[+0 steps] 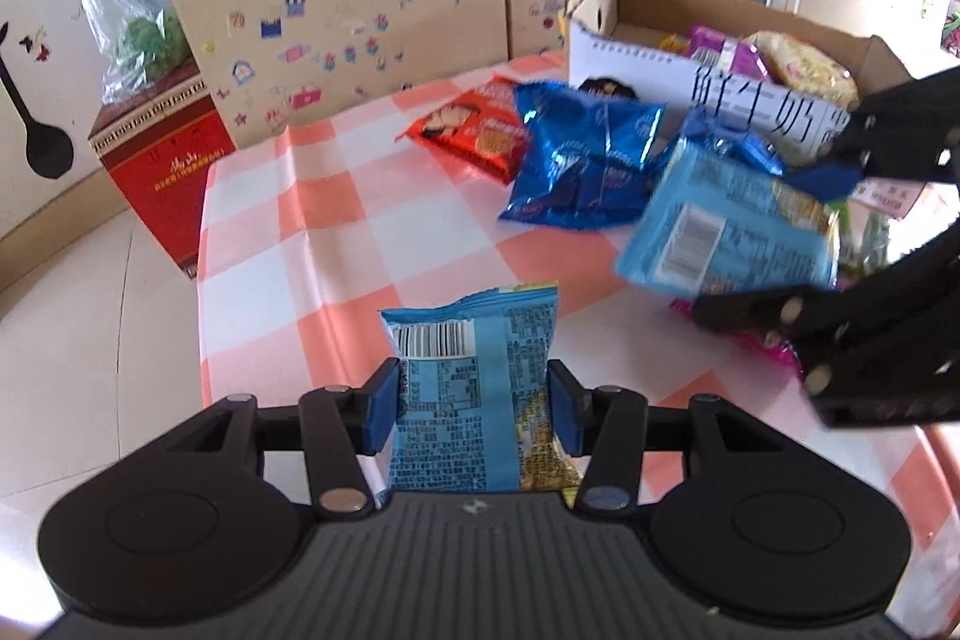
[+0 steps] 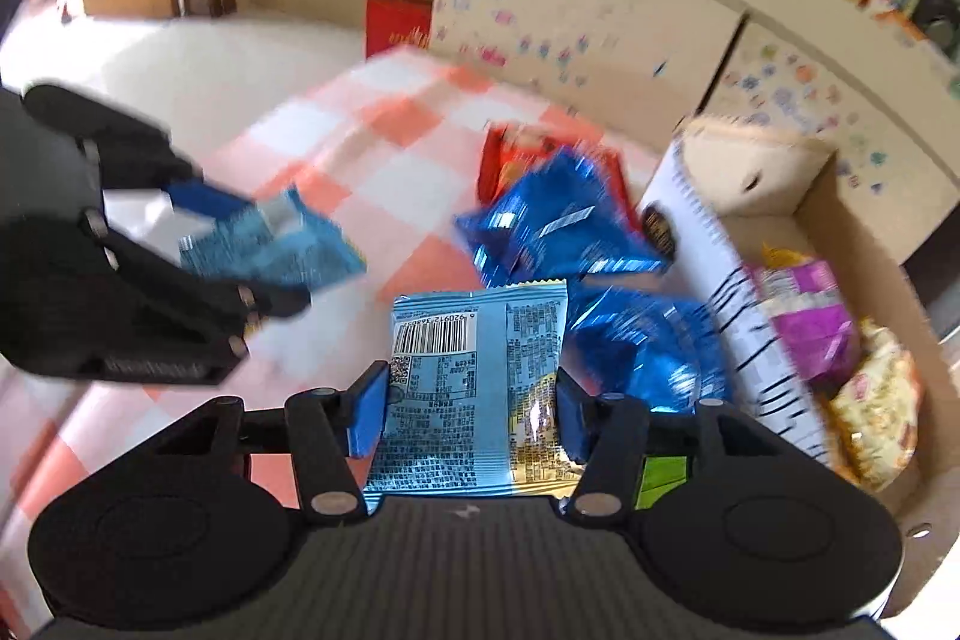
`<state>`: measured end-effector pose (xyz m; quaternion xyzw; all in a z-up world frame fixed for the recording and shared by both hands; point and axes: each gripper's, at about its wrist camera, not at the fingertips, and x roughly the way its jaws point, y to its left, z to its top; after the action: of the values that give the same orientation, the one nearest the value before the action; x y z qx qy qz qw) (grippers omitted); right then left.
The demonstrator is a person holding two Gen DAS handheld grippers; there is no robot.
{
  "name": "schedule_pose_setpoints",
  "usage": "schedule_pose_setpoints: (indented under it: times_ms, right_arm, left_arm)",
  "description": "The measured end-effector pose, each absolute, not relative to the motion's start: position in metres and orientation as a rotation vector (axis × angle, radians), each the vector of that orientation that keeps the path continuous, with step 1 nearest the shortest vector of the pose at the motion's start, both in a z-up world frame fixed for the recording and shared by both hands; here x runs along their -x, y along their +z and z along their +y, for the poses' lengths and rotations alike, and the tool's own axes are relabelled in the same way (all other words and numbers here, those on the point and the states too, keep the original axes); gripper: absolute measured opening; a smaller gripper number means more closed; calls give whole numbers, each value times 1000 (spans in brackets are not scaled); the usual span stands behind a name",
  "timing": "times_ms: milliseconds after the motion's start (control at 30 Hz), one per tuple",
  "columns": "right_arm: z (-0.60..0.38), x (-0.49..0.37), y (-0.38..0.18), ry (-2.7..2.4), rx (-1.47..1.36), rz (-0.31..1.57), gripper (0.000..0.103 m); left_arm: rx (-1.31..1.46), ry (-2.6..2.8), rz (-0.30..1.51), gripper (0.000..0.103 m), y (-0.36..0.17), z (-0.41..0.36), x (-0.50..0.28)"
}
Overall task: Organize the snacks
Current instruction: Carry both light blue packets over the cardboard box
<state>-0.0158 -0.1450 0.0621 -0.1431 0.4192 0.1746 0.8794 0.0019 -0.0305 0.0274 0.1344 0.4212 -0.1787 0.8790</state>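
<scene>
Both grippers are lifting snacks: the left gripper (image 1: 474, 403) is pinching one light-blue packet (image 1: 474, 376), and the right gripper (image 2: 471, 415) another (image 2: 474, 382), above the table (image 1: 336, 232). Next, carrying them to the cardboard box (image 2: 810, 214).

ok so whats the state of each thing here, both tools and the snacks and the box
left tool: shut on a light blue packet, held off the table
right tool: shut on a second light blue packet
dark blue foil bags: lying loose on the checked tablecloth
red packet: lying flat, partly under a blue bag
cardboard box: open, purple and yellow packets inside
</scene>
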Motion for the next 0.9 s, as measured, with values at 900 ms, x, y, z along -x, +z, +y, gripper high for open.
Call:
schedule_pose_setpoints:
  times_ms: [900]
  right_arm:
    - [-212,44,154,180,94,565,62]
  left_arm:
    - [-112,-412,645,50,109,-50,-2]
